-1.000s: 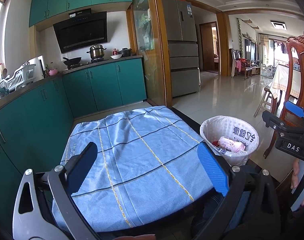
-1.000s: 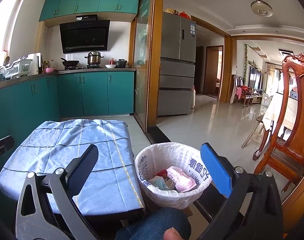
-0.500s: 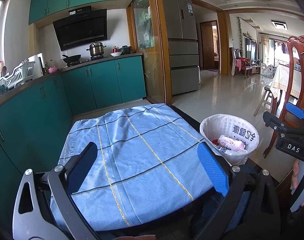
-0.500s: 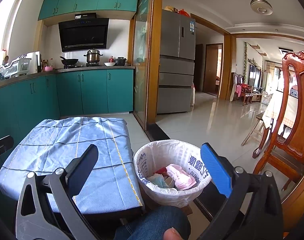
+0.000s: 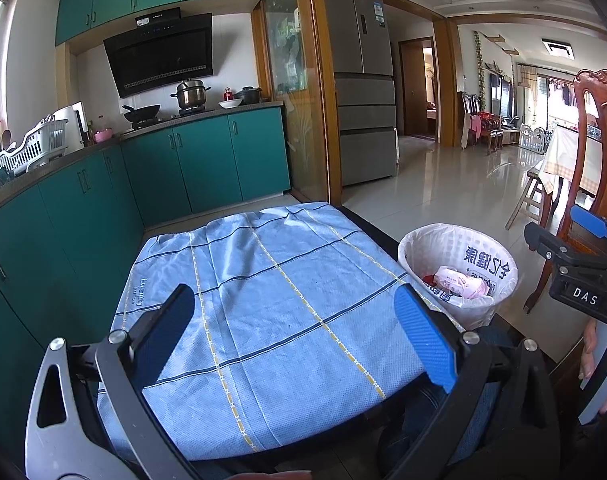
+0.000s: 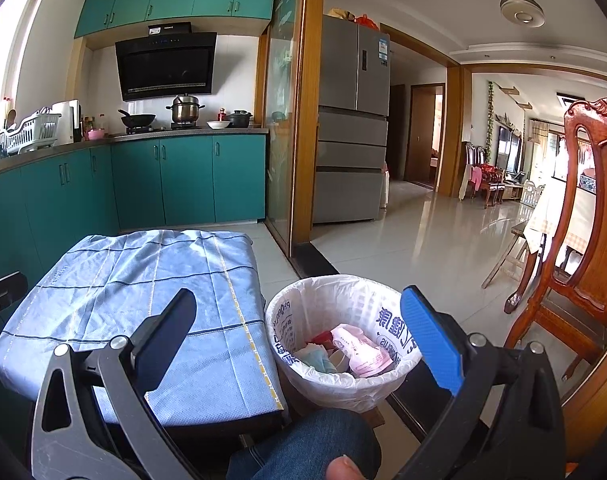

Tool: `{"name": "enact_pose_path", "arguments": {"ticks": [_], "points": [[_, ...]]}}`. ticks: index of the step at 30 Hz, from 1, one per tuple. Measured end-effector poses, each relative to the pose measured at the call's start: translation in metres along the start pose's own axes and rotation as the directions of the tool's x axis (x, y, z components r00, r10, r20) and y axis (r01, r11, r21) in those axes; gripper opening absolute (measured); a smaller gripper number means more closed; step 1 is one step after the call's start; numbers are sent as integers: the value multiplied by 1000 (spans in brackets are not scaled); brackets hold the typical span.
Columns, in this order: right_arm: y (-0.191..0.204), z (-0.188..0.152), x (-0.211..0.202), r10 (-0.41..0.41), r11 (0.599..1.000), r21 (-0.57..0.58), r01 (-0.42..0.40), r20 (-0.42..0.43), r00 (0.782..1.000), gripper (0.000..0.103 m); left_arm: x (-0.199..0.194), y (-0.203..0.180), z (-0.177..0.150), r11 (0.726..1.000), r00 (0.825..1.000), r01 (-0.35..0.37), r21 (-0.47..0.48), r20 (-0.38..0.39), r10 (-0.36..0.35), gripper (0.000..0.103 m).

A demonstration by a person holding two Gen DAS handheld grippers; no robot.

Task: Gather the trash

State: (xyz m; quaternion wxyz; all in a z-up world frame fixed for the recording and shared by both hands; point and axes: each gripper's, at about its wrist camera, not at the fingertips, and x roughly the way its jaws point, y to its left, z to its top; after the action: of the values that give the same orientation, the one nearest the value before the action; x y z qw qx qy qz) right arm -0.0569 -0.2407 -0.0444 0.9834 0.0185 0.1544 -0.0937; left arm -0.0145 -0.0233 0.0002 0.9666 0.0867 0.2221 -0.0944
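Note:
A white-lined trash bin (image 6: 303, 316) stands on the floor to the right of a low table with a blue checked cloth (image 6: 143, 280). Pink and other crumpled wrappers (image 6: 359, 352) lie inside the bin. The bin also shows in the left wrist view (image 5: 431, 248) with the pink wrapper (image 5: 461, 284). My left gripper (image 5: 299, 320) is open and empty above the cloth (image 5: 283, 300). My right gripper (image 6: 299, 328) is open and empty above the bin's near rim. The right gripper's body shows at the right edge of the left wrist view (image 5: 579, 268). No loose trash shows on the cloth.
Teal kitchen cabinets (image 5: 83, 208) run along the left and back with a stove and pots. A wooden chair (image 6: 583, 240) stands right of the bin. A grey fridge (image 6: 351, 140) stands behind a wooden door frame. The person's knee (image 6: 311, 444) is below the bin.
Both views have shifted slightly: the table and bin sit a little lower in the frames. Both grippers stay open and empty.

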Motion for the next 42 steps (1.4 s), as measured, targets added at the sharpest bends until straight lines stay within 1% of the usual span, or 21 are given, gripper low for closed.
{"name": "enact_pose_path", "arguments": {"ticks": [17,33,37,40,41,42], "points": [[-4,-1,6,-4,1000,4,4,-15,1000,100,5,0,-2,1000,1000,3,-12,-13,-3,100],[-9,-7,12,-2,1000,14,3,-37,999,100,8,-5,-3,1000,1000,-5,11,-19,5,100],[-9,-8,13,-1,1000,15,1,-40,999,100,14,-5,-3,1000,999,-6,5,-39,6,100],[-8,-8,15,13,1000,16,-12,-46,999,100,27,0,-4,999,997,-35,1,-67,35,100],[-7,-7,15,24,1000,14,-24,-46,999,100,36,4,-6,998,995,-64,5,-70,64,100],[-2,-5,14,57,998,0,-57,-48,997,100,42,8,-8,996,993,-88,10,-72,89,100]]}}
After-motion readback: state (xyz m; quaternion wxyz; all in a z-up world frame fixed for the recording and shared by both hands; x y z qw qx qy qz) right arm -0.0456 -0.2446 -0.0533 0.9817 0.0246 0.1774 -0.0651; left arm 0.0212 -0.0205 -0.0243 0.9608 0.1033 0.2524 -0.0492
